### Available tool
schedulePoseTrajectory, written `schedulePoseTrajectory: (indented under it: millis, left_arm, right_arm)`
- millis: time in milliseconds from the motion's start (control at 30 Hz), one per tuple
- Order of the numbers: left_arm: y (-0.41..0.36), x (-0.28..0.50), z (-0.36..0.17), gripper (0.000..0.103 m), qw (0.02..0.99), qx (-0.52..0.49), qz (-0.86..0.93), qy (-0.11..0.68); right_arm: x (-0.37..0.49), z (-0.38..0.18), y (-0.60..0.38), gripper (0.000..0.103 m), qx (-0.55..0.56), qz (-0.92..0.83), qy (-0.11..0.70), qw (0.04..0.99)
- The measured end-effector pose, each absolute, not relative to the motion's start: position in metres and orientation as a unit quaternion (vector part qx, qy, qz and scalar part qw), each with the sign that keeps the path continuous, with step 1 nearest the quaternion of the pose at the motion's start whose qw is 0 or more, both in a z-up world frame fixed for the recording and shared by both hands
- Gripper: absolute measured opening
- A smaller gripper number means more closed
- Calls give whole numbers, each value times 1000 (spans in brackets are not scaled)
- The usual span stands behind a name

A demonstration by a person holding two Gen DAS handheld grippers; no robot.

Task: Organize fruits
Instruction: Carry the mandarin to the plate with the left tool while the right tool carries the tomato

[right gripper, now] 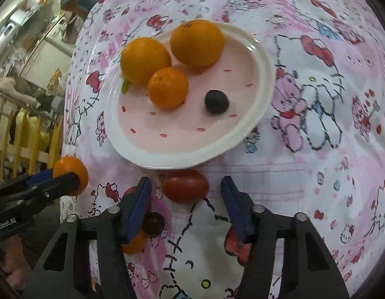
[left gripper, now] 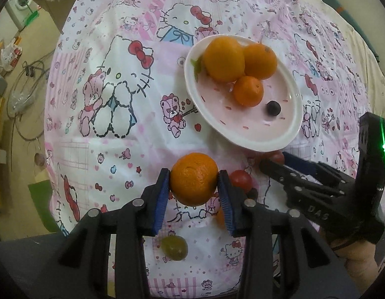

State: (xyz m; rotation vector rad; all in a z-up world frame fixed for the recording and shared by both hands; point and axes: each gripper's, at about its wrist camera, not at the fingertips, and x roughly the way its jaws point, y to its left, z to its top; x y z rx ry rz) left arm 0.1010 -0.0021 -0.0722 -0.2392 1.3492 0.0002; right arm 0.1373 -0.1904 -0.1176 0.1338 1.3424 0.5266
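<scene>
Left gripper (left gripper: 194, 185) clamped on a small orange (left gripper: 194, 179), lifted off the cloth (left gripper: 117, 149), near side of the plate (left gripper: 287, 134). Right gripper (right gripper: 186, 189) open around a red tomato (right gripper: 185, 186), pads not yet pressing, tomato lying on the cloth just beside the plate's near rim

Risks, as judged from here:
- Round, waxy, dimpled orange held only at its sides; could roll out of the ribbed blue pads (left gripper: 162, 194) on the way to the plate
- Smooth, soft-skinned tomato; could squirt forward under the rim or bruise under a hard squeeze
- Glossy, shallow plate sloping on soft, wrinkled printed cloth over the worktop; three oranges (right gripper: 167, 87) crowded at the far side and a dark berry (right gripper: 216, 101) loose, so a dropped fruit might knock them rolling
- Two grippers close together; could collide

Green grape (left gripper: 174, 247) and a dark grape (right gripper: 153, 222) left on the cloth near the grippers
</scene>
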Motion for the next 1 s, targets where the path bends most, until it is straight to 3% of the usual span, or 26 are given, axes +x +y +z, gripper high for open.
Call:
schedulePoseTrajectory:
  millis: [100, 1000]
  left_arm:
    - [-3, 101, -71, 34, 777, -108, 0, 621]
    - [-17, 102, -64, 34, 801, -76, 17, 594]
  right_arm:
    - [137, -116, -191, 40, 53, 242, 610, 753]
    - [120, -89, -240, 40, 98, 233, 586, 770]
